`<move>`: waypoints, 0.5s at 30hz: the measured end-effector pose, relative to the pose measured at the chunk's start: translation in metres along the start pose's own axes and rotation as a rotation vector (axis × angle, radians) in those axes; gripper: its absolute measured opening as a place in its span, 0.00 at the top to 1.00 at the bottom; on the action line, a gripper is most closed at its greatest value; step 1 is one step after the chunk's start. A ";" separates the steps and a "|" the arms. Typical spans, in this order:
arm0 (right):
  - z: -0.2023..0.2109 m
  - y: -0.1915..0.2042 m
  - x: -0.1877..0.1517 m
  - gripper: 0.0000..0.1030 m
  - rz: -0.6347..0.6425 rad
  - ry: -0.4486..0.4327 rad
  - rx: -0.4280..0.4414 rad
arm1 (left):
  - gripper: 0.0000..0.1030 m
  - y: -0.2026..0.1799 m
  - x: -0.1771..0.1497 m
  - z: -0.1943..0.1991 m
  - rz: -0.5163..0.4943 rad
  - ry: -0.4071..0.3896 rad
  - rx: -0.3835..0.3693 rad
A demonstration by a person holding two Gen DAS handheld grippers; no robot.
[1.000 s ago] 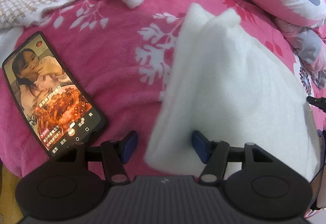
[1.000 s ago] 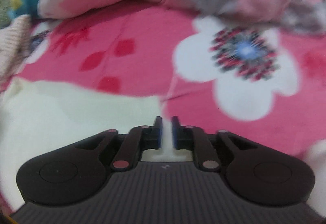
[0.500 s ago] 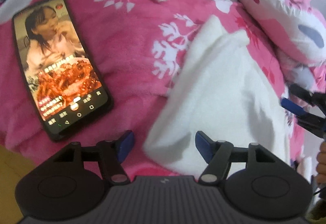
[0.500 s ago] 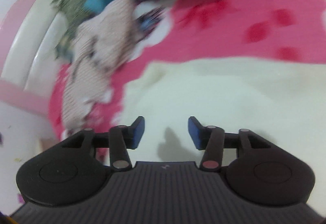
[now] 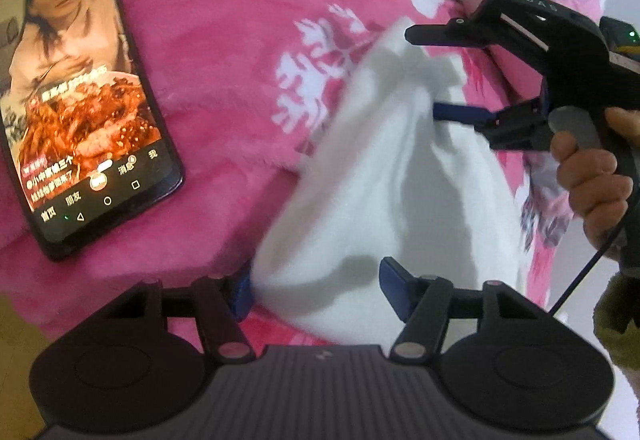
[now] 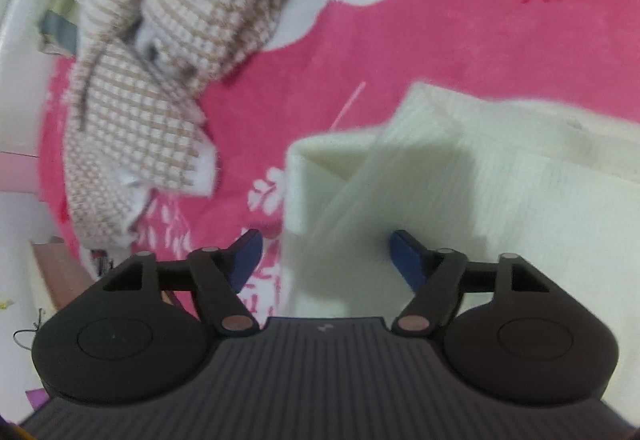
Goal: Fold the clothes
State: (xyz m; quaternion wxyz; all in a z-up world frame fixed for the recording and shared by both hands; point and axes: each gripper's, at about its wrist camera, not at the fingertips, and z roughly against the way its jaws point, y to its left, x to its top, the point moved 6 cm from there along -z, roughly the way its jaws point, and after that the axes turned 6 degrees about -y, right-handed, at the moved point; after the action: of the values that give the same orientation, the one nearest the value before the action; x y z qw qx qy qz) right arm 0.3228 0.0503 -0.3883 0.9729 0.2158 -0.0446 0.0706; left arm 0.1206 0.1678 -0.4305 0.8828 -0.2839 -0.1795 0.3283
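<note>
Lying on pink blanket (image 5: 240, 52), white garment (image 5: 384, 192), left hand-held gripper (image 5: 316, 290) closing around its corner, right hand-held gripper (image 6: 326, 254) just spread wide

Pink floral bed blanket (image 5: 240, 52): phone (image 5: 80, 96), white garment (image 5: 384, 192), checked garment (image 6: 152, 72).

In the left wrist view a phone (image 5: 80, 92) lies on the bed (image 5: 232, 52) at the left of the frame, and a folded garment (image 5: 384, 192) lies right of centre. A checked garment (image 6: 160, 80) sits on the bed at the upper left of the right wrist view.
</note>
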 end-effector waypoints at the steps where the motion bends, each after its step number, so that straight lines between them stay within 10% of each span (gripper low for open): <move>1: -0.003 0.004 0.001 0.18 0.008 0.018 -0.021 | 0.71 0.001 0.001 0.001 0.012 -0.013 0.002; 15: -0.024 0.024 -0.007 0.15 0.154 0.107 -0.259 | 0.83 -0.080 -0.014 0.042 -0.258 -0.191 -0.176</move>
State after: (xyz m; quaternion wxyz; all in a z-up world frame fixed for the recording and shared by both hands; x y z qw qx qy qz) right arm 0.3132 0.0815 -0.4006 0.9852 0.0806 -0.0180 0.1502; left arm 0.1279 0.1240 -0.3504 0.8683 -0.3021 -0.3256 0.2209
